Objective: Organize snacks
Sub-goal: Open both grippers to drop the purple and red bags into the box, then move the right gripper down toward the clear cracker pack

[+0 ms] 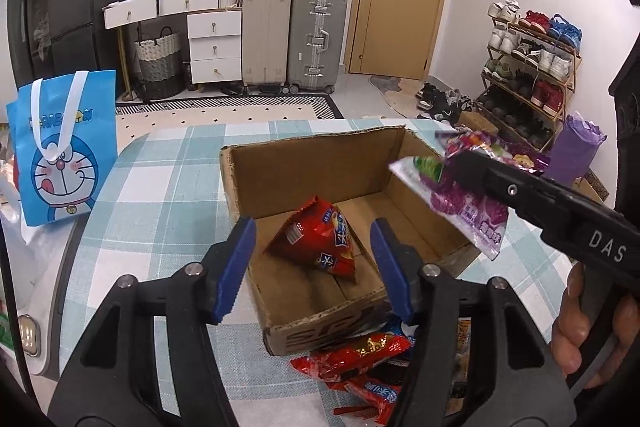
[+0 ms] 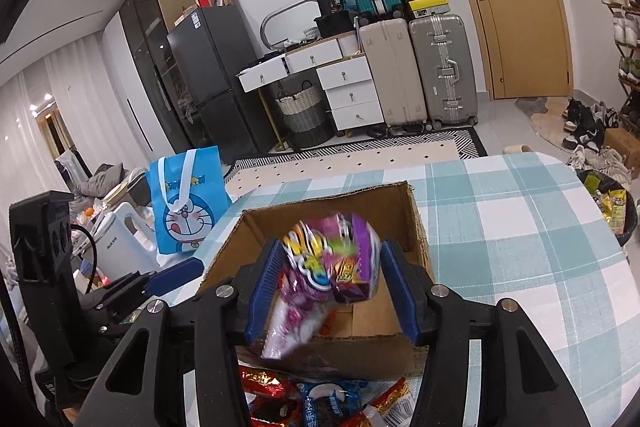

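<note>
An open cardboard box (image 1: pixel 256 171) (image 2: pixel 416 223) stands on the checked tablecloth. A red snack bag (image 1: pixel 320 239) lies inside it. My left gripper (image 1: pixel 314 267) is open and empty, just above the box's near wall. My right gripper (image 2: pixel 330 287) (image 1: pixel 460 167) holds a purple snack packet (image 2: pixel 332 267) (image 1: pixel 468 203) over the box's right side; the packet looks blurred and the jaws stand wide, so the grip is unclear. Several more snack packets (image 1: pixel 360 351) (image 2: pixel 328 403) lie in front of the box.
A blue Doraemon bag (image 1: pixel 60 147) (image 2: pixel 188 203) stands at the table's left edge beside a white kettle (image 2: pixel 120 247). A purple bag (image 1: pixel 576 151) and a shoe rack (image 1: pixel 532 75) are to the right. Suitcases (image 1: pixel 296 39) and drawers stand behind.
</note>
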{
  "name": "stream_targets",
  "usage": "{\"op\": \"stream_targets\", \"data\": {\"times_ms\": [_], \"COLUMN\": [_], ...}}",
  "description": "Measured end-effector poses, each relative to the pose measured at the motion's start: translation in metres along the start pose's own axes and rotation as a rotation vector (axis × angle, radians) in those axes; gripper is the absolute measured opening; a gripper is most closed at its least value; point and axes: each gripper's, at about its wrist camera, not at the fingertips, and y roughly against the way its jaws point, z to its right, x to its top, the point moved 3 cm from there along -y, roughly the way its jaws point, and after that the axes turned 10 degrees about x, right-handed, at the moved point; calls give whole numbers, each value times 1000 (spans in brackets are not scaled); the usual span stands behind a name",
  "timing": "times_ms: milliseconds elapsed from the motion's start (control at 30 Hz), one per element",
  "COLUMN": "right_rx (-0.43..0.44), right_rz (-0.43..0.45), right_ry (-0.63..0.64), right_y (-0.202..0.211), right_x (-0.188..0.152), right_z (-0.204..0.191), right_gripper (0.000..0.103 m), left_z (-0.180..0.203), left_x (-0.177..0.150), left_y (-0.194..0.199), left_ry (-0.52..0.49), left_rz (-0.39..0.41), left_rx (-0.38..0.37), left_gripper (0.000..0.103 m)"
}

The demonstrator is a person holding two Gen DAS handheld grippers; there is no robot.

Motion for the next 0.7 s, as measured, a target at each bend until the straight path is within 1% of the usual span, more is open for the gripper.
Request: {"op": "stream_targets", "data": {"times_ms": [100,133,167,200,233,267,333,400,500,533,633,700], "right_rx": [-9,-14,-15,-13,-9,-15,-36,-37,-42,-47,-57,-60], "right_rz": [-1,-1,-1,1,2,2,-3,1,-1,-4,-14,-13], "right_ry": [5,3,2,0,2,5,6,0,-8,-9,-3,-1], "right_y": [5,7,9,12,16,20,26,33,43,46,53,59], "right_x": [-2,-3,-4,-5,-7,-9,-14,-18,-25,-27,-35,-40], "right_z": [1,3,4,4,4,5,6,6,6,7,4,2], "right_gripper": [54,59,63,72,77,80,94,102,102,102,102,102], "left_z": [-5,-6,-7,-8,-8,-9,-10,-11,-12,-12,-14,-16], "left_x": [-2,-3,-4,-5,-6,-8,-12,-17,-25,-27,-36,-41], "left_y": [3,5,7,11,14,17,24,30,40,43,57,64], "left_ry": [5,5,3,3,2,2,-1,-4,-9,-11,-7,-1], "left_rz": [-1,-2,-1,1,5,13,12,0,-1,2,24,27], "left_rx": [-7,-6,-4,0,2,1,-3,-1,2,7,30,22], "left_gripper": [59,62,68,72,78,80,81,83,86,89,103,103]}}
